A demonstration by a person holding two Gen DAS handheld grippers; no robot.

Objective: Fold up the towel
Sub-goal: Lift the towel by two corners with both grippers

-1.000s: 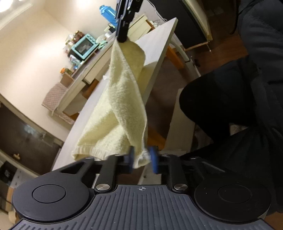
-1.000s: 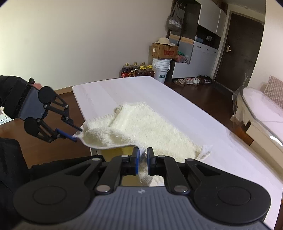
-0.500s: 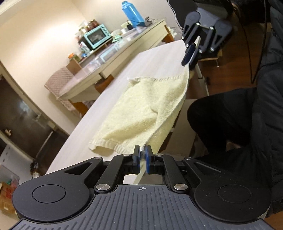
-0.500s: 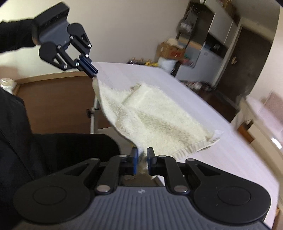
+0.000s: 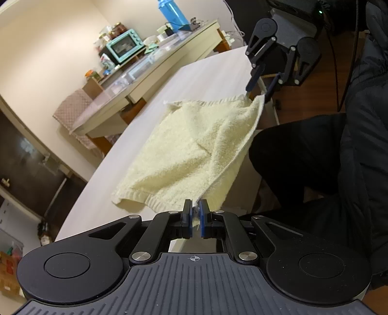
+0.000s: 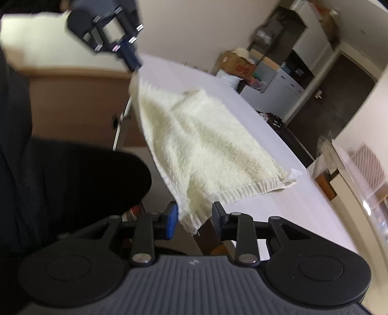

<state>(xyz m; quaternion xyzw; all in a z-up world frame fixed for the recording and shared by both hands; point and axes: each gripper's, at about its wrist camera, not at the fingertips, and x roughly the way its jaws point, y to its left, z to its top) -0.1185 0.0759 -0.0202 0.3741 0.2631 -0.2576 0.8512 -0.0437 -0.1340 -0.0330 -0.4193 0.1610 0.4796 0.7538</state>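
A pale yellow towel (image 5: pixel 194 147) lies partly on the white table (image 5: pixel 213 72), its near edge hanging off the side by the person's legs. My left gripper (image 5: pixel 195 213) is shut on one near corner of the towel. It shows in the right wrist view (image 6: pixel 132 64), still pinching that corner. My right gripper (image 6: pixel 194 216) is open, and the other towel (image 6: pixel 206 145) corner hangs loose between its fingers. In the left wrist view my right gripper (image 5: pixel 258 88) stands open at the far towel corner.
A long side counter (image 5: pixel 150 65) holds a teal toaster oven (image 5: pixel 123 46) and a blue bottle (image 5: pixel 173 12). The person's dark-clothed legs (image 5: pixel 303 155) sit close beside the table edge. A cardboard box (image 6: pixel 236 64) and white cabinets stand beyond the table's far end.
My right gripper has opened and let go of its towel corner. The towel has been pulled flatter across the table edge. My left gripper stays shut on its corner.
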